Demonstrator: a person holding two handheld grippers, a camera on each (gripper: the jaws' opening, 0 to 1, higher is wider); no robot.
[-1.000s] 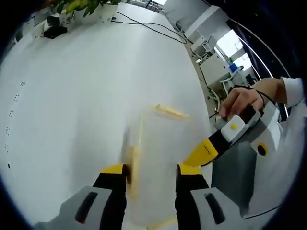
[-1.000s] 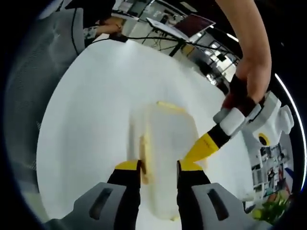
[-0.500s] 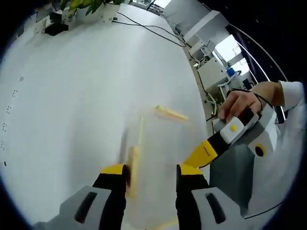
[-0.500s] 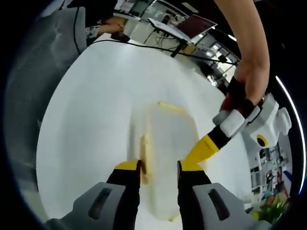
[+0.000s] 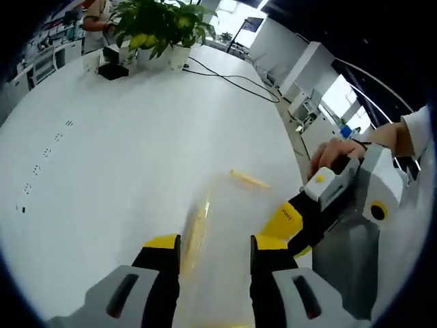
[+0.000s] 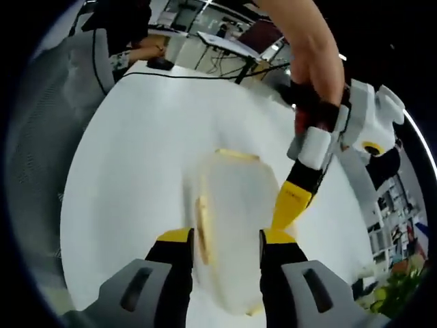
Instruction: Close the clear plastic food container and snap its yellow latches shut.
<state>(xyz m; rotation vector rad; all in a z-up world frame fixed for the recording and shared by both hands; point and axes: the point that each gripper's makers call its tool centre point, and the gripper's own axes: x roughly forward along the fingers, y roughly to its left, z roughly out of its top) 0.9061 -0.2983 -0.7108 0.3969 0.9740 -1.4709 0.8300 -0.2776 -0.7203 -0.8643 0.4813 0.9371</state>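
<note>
1. The clear rectangular plastic food container (image 6: pixel 232 225) lies on the round white bench (image 5: pixel 123 164), lid apparently down, between both pairs of yellow-tipped fingers. The left gripper (image 5: pixel 215 242) and right gripper (image 6: pixel 225 236) each straddle one end with their fingers parted; whether either pinches it, I cannot tell.
2. The container is light and the bench smooth, so uneven pressing from the two ends could slide or spin it away.
3. The long yellow latch (image 6: pixel 202 220) beside the right gripper's finger looks unsnapped. A finger pushing off-centre could slip past it or flip it outward.
4. If the lid is not seated evenly, the far yellow latch (image 5: pixel 250 180) may not catch.
5. The grippers face each other closely and could collide over the lid.
</note>
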